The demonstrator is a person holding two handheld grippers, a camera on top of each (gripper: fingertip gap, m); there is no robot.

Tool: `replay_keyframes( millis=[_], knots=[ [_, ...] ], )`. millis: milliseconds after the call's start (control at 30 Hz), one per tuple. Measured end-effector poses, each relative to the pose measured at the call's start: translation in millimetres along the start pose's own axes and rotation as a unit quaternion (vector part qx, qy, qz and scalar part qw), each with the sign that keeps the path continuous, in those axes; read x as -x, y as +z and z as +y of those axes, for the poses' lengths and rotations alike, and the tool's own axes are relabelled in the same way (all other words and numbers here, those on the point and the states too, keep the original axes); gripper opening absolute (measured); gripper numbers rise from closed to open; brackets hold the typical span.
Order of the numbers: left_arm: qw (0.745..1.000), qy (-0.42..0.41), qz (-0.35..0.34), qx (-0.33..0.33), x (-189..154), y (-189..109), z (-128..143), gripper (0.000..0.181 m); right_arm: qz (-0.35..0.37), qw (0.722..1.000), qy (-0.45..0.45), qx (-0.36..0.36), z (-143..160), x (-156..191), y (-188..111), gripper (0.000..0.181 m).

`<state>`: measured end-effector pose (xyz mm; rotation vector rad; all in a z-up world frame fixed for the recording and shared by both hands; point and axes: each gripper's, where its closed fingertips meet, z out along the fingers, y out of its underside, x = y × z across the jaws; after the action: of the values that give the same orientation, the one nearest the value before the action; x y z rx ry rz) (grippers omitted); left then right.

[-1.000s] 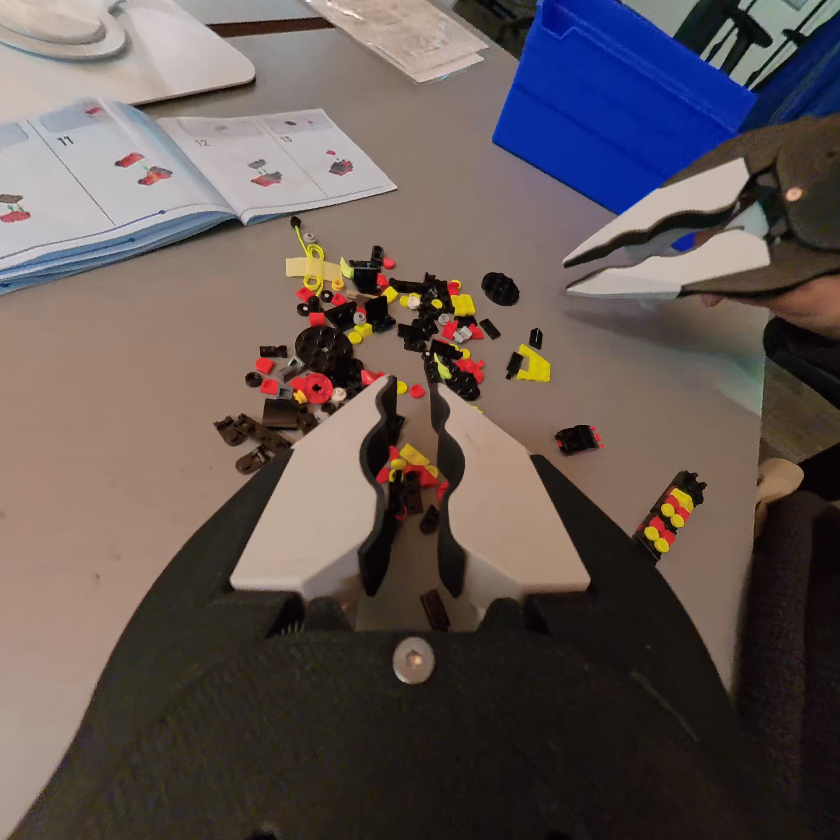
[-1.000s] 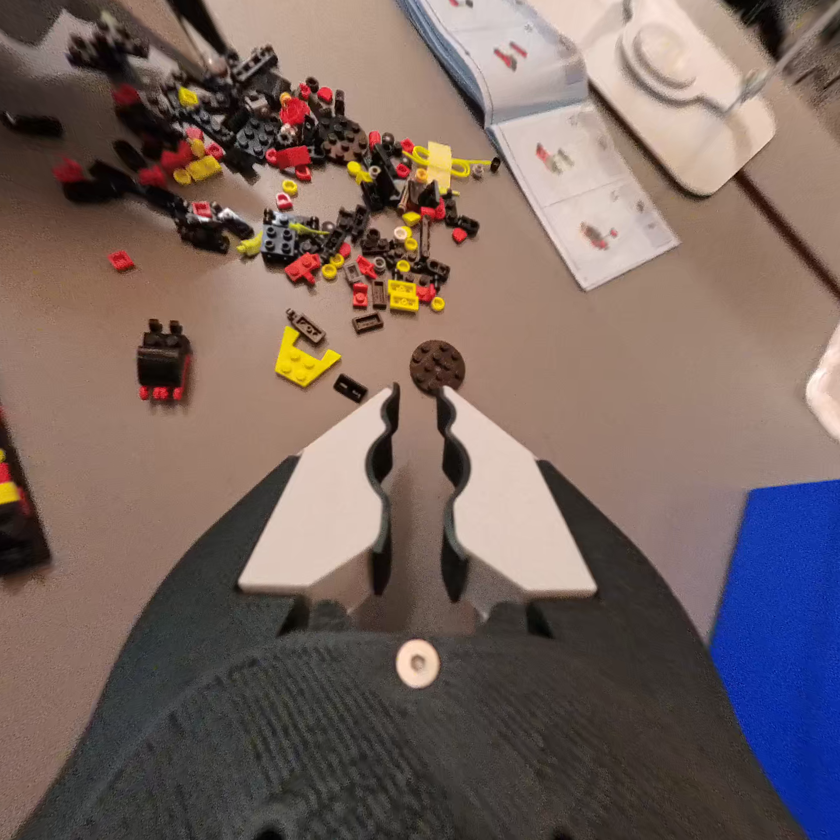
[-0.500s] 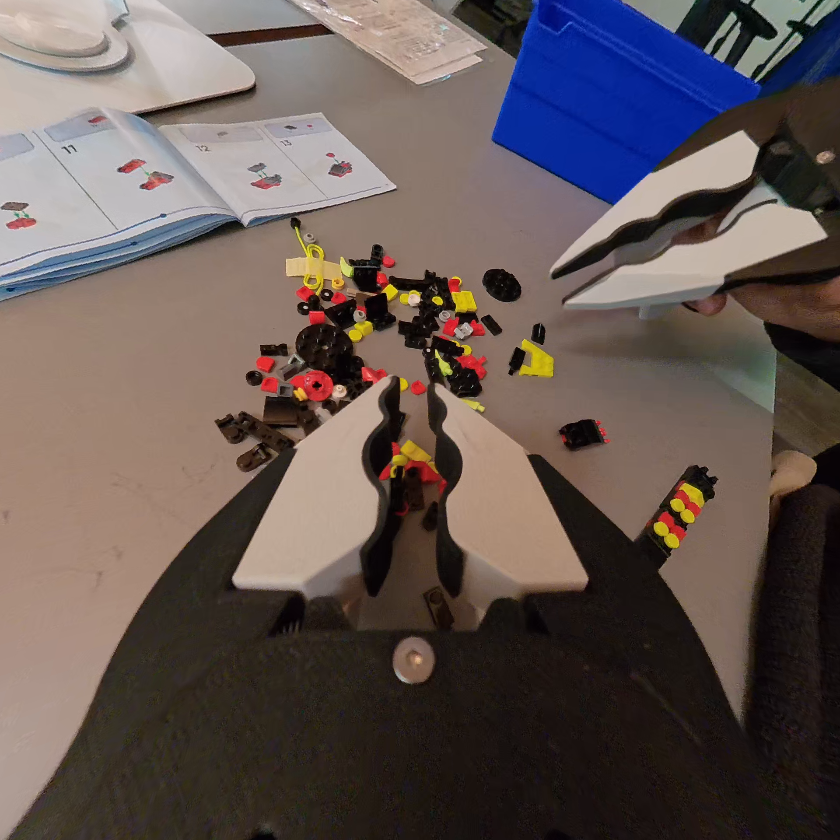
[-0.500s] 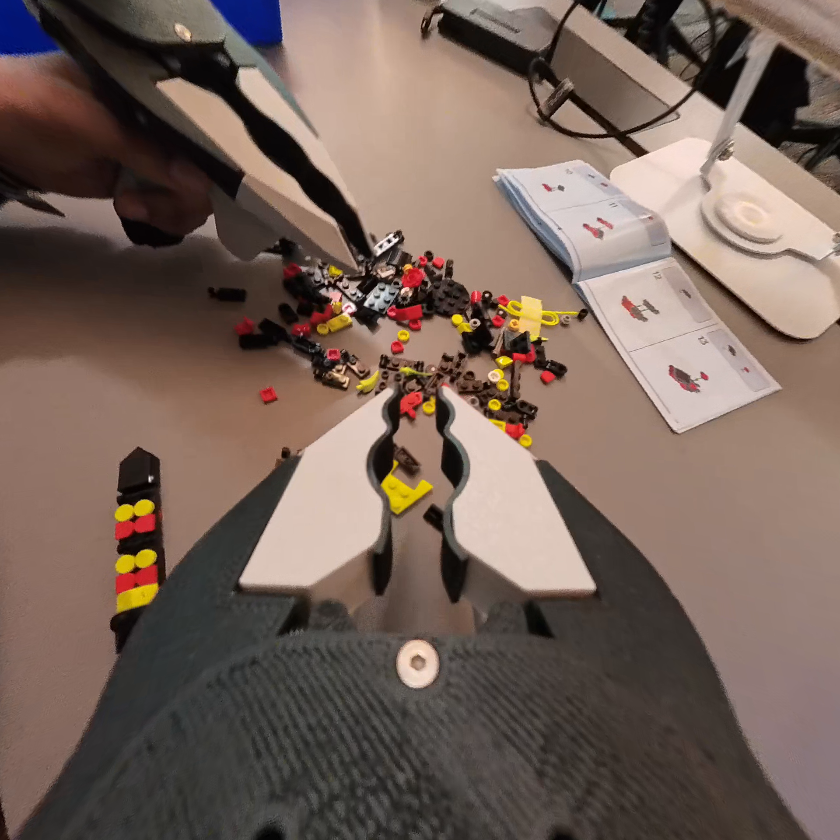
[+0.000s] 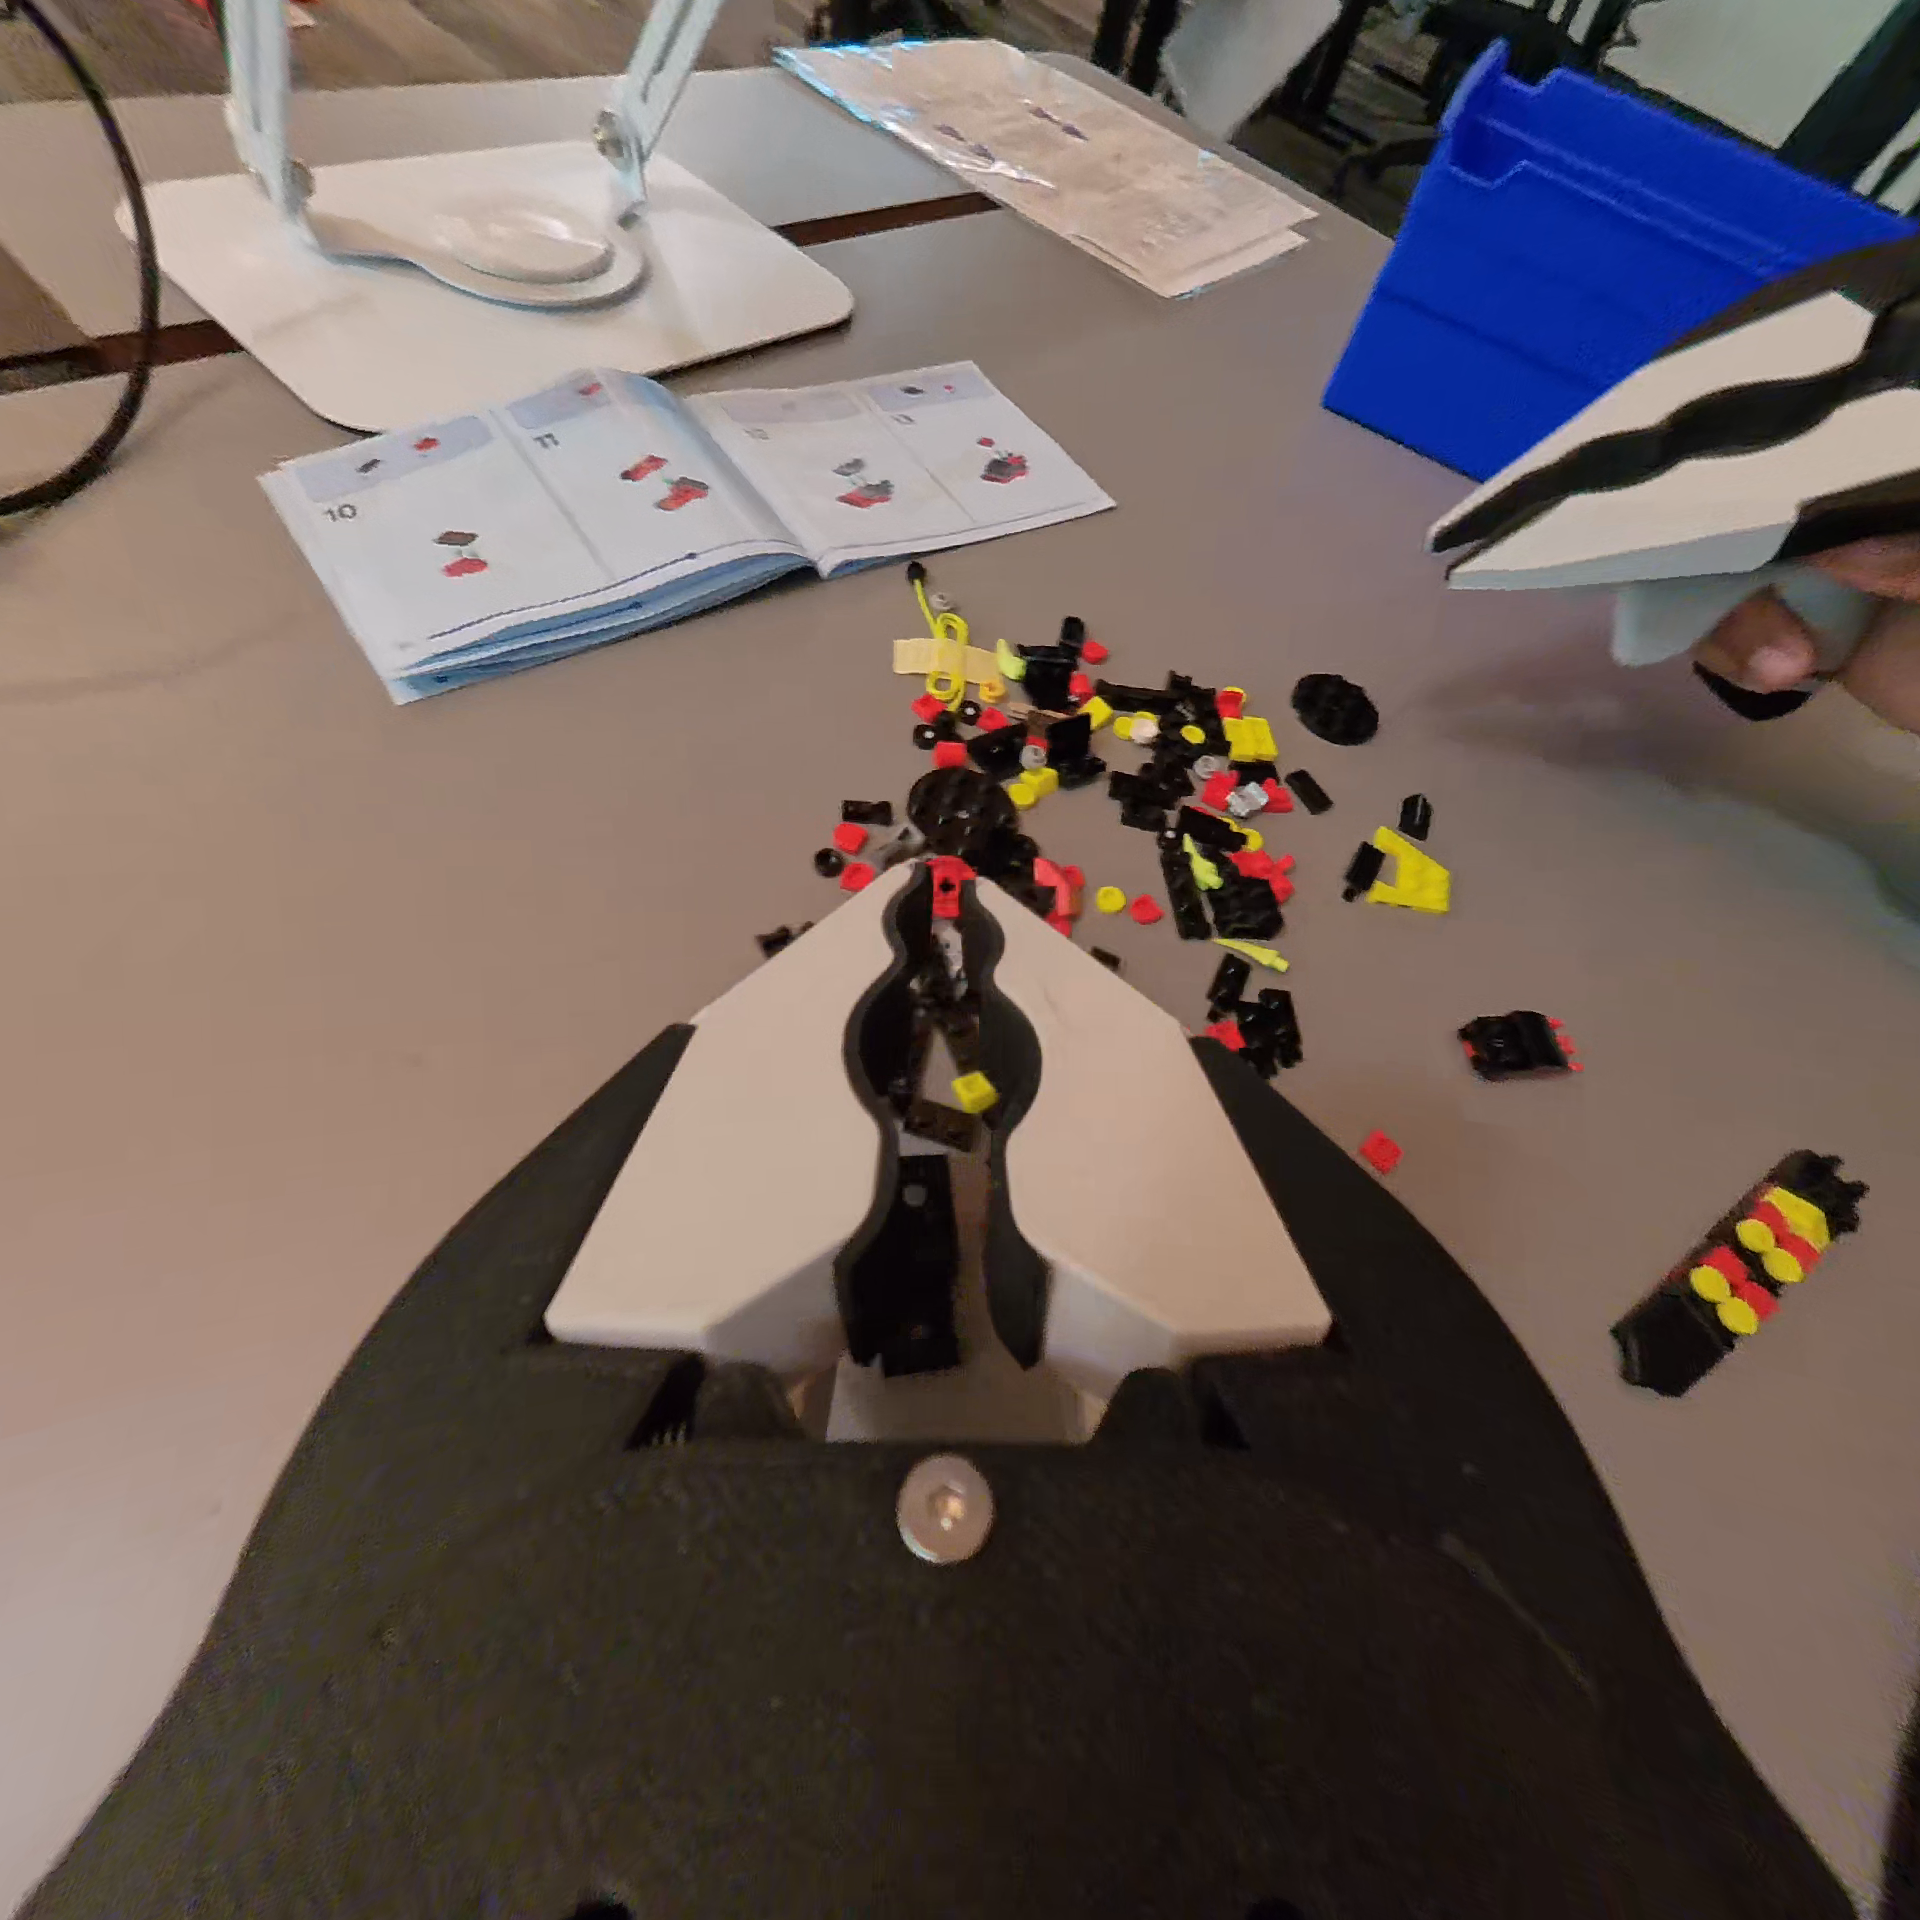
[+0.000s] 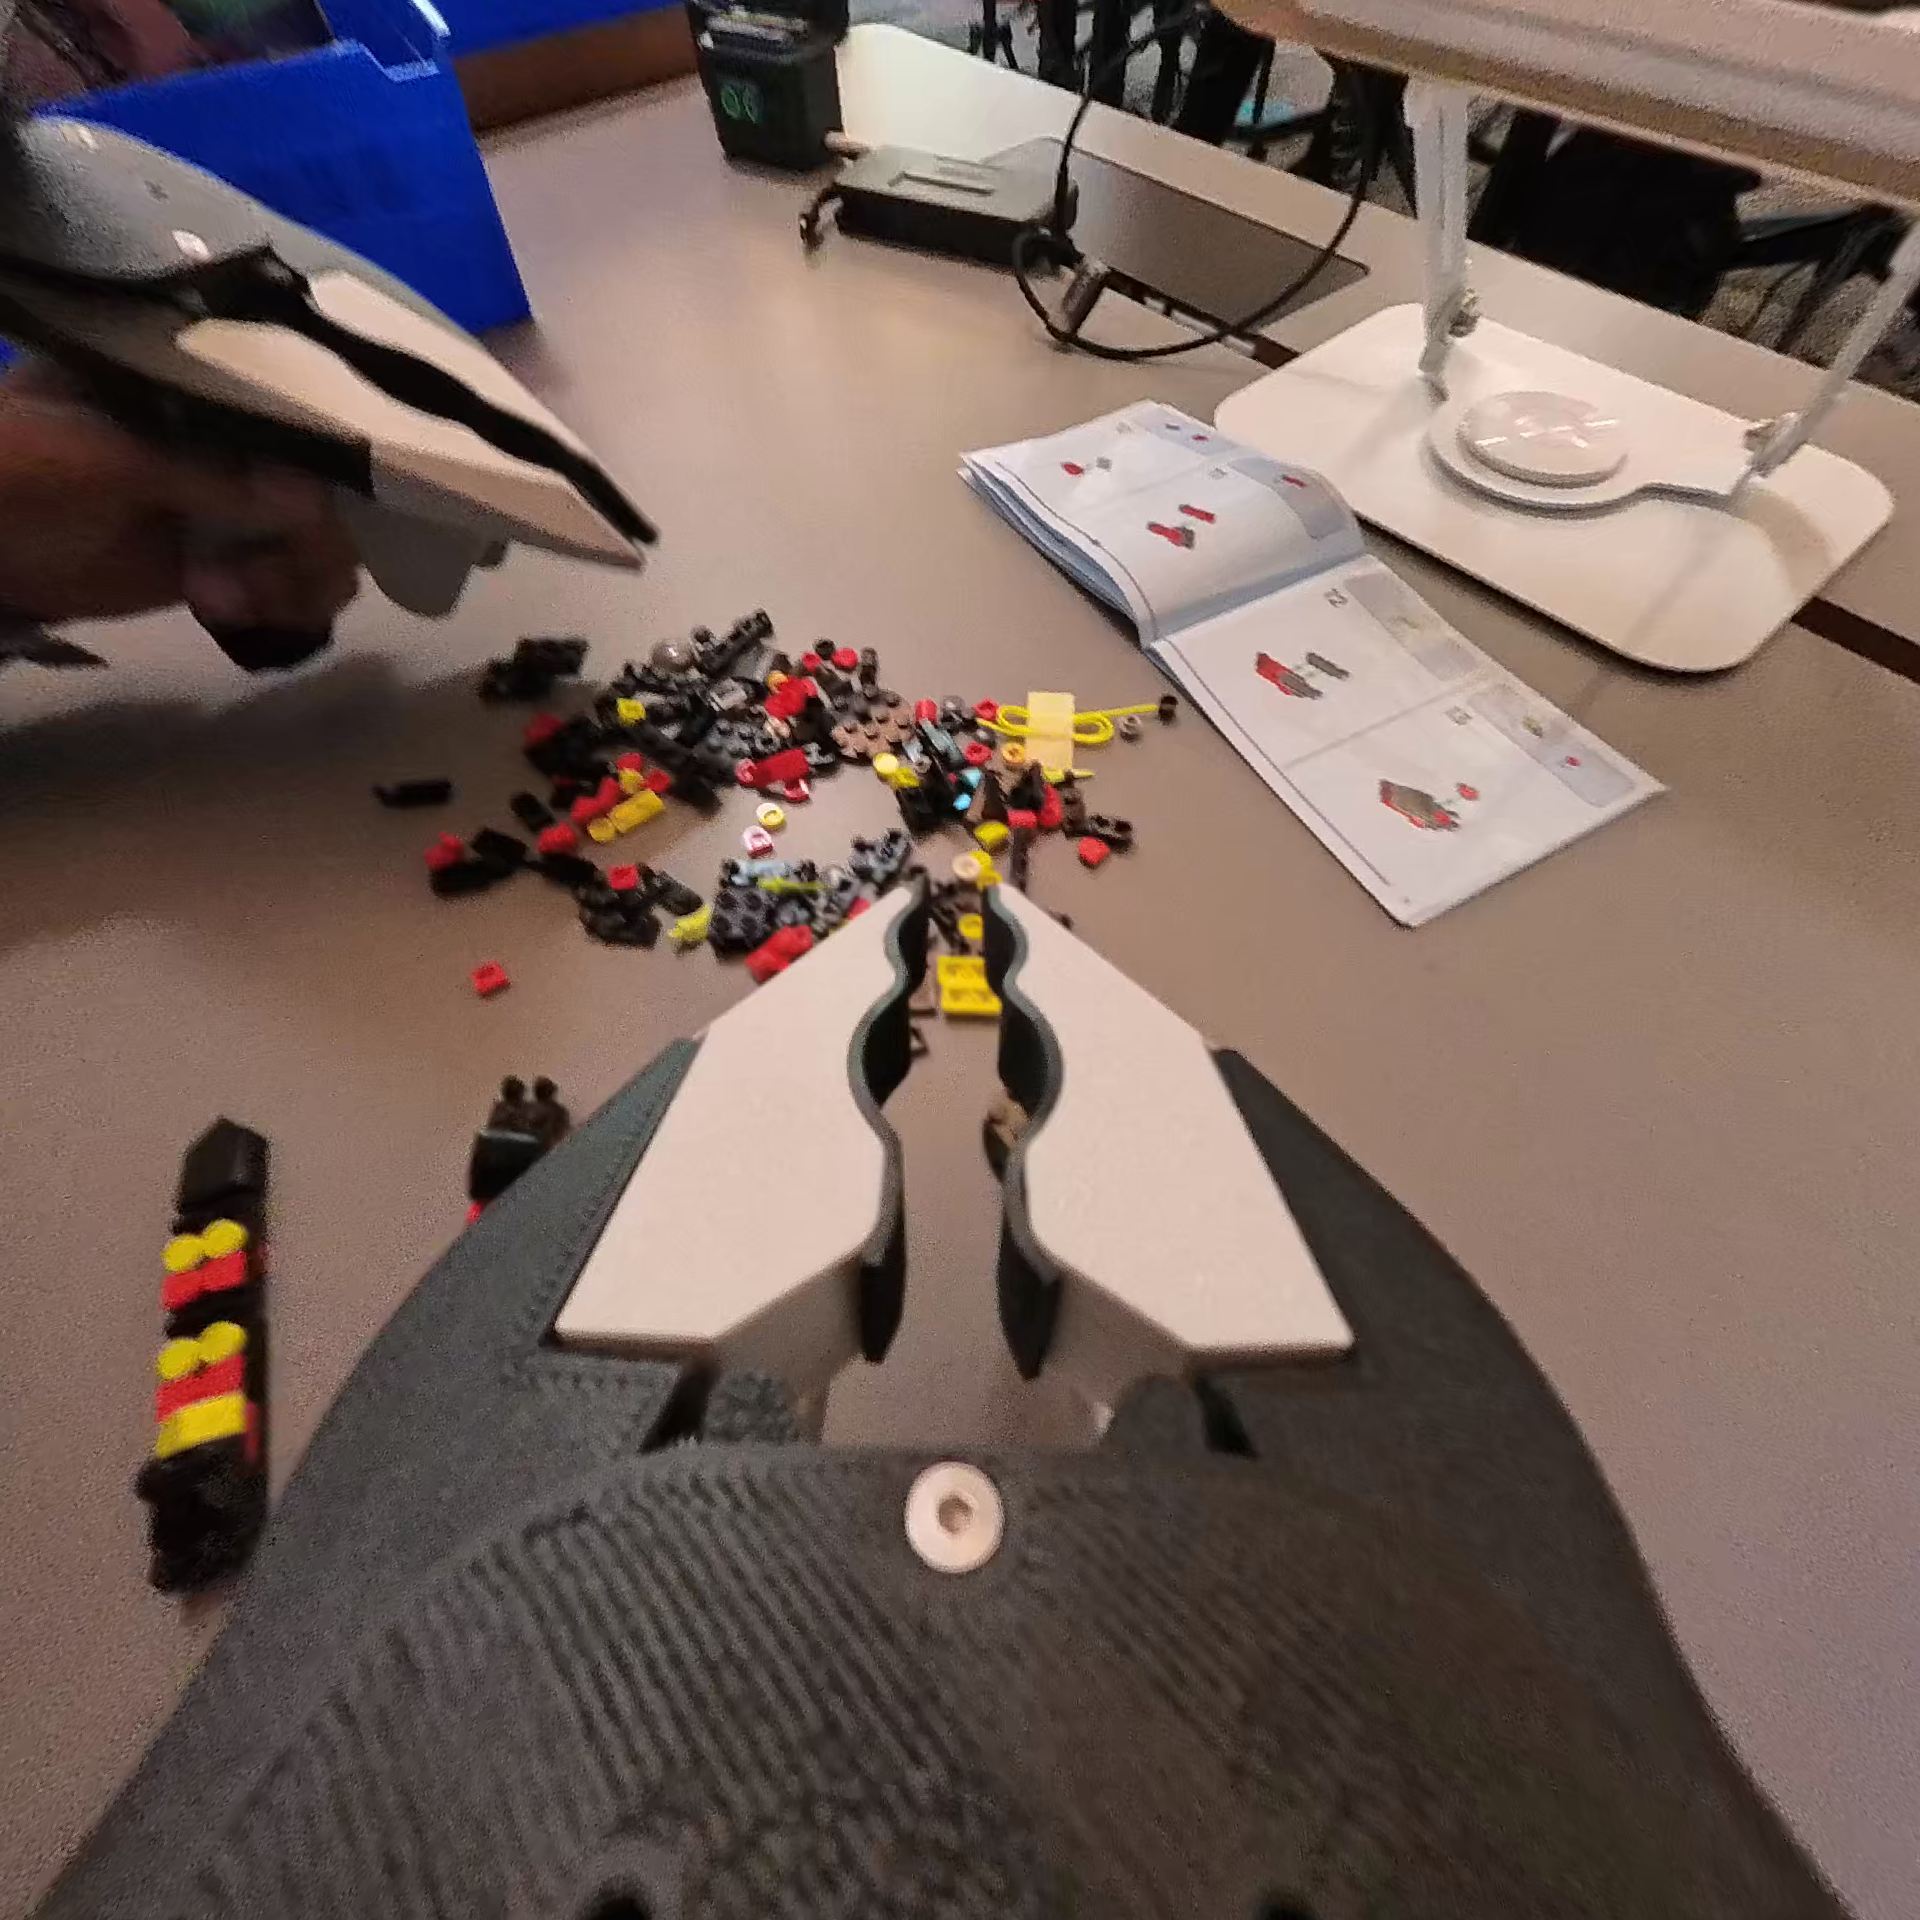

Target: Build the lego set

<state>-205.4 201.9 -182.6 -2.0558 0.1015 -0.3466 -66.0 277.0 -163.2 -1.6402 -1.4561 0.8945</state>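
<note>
A pile of small black, red and yellow lego pieces (image 5: 1143, 790) lies mid-table; it also shows in the right wrist view (image 6: 779, 790). A long black build with red and yellow studs (image 5: 1745, 1268) (image 6: 208, 1340) and a small black-and-red build (image 5: 1512, 1042) lie apart from the pile. My left gripper (image 5: 945, 883) hangs above the pile's near edge. Its jaws are almost closed with a narrow gap, and a red piece on the table (image 5: 945, 891) shows through it. My right gripper (image 6: 954, 904) is narrowly open and empty above a yellow plate (image 6: 968, 987).
The open instruction booklet (image 5: 665, 499) lies beyond the pile. A white stand base (image 5: 499, 270), a plastic bag (image 5: 1049, 156) and a blue bin (image 5: 1558, 270) sit farther back. A black box with cables (image 6: 935, 197) is at the far edge. A hand holds each gripper. Across from one pair of fingers to the other is roughly 15 centimeters. My right gripper is the nearer one to the yellow plate (image 6: 968, 987): about 7 centimeters, against 15 centimeters. It turns up in the left wrist view (image 5: 1259, 732) as well.
Both grippers have lifted and tilted up away from the pile, so more of the table's far side shows. The left gripper's jaws have narrowed.
</note>
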Motion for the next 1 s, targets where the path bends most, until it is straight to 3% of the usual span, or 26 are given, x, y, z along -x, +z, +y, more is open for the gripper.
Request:
replay_keyframes(
  millis=[33, 133, 367, 533, 600, 767, 1000],
  knots=[
    [1.000, -0.008, 0.002, 0.003, 2.3, 0.5, 1.6, 0.002, 0.007, 1.000, -0.004, 0.005, 3.9, -3.4, -1.4, 0.008],
    [0.999, -0.033, 0.016, 0.005, 2.7, 2.4, 5.3, 0.002, 0.006, 1.000, 0.008, 0.005, 5.9, -3.4, 1.3, 0.010],
    [0.999, -0.001, 0.030, 0.017, -7.5, 9.8, 10.3, 0.002, -0.056, 0.997, -0.031, 0.033, 0.1, 41.8, 40.0, 0.016],
    [0.999, -0.005, 0.046, 0.020, -10.3, 11.5, 12.0, 0.003, -0.114, 0.993, 0.035, -0.025, -43.1, 77.1, 52.0, 0.017],
    [0.998, -0.016, 0.053, 0.019, -11.4, 9.7, 11.9, 0.004, -0.116, 0.992, 0.034, -0.029, -45.0, 79.1, 57.0, 0.017],
    [0.998, -0.027, 0.058, 0.018, -11.1, 10.7, 12.3, 0.004, -0.112, 0.993, 0.034, 0.011, -16.3, 65.4, 64.7, 0.015],
    [0.997, -0.036, 0.061, 0.021, -10.1, 11.6, 12.8, 0.005, -0.115, 0.993, 0.036, 0.007, -12.4, 58.8, 59.8, 0.013]
  ],
)
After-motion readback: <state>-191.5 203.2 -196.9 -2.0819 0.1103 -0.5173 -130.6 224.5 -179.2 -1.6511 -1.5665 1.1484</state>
